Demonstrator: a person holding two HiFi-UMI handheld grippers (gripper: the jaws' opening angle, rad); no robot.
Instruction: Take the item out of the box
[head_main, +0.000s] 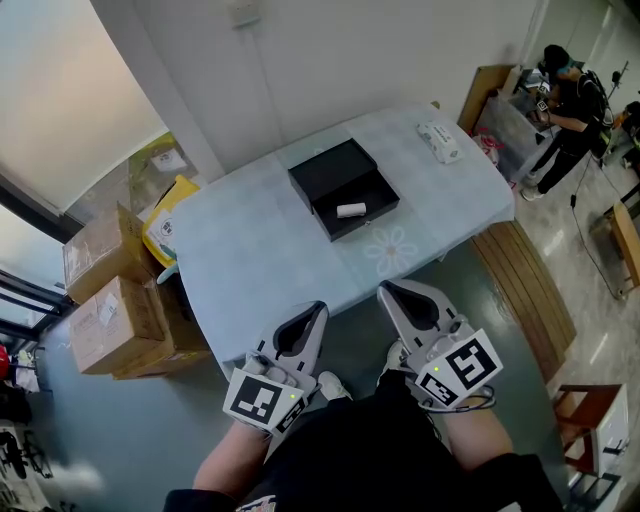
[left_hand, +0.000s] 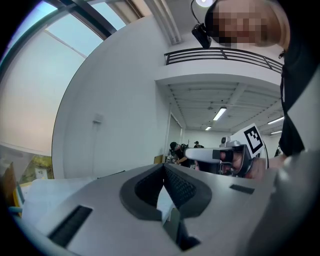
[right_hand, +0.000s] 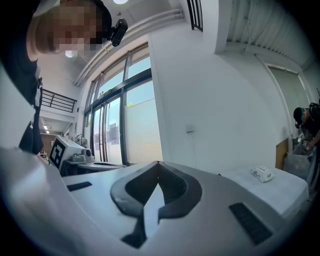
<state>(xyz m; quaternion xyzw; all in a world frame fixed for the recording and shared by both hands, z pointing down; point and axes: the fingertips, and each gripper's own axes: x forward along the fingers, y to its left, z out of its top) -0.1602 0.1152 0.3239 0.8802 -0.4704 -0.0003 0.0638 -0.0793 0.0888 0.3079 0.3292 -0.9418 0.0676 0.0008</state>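
An open black box lies on the table with a small white item inside its near half. My left gripper and right gripper are held close to my body, short of the table's near edge, both level. The jaw tips of each meet, with nothing between them. In the left gripper view the left gripper is shut, and the right one shows beside it. In the right gripper view the right gripper is shut too.
A white wrapped packet lies at the table's far right corner. Cardboard boxes and a yellow bag stand on the floor to the left. A person stands at the far right by a crate. A wooden bench runs along the right.
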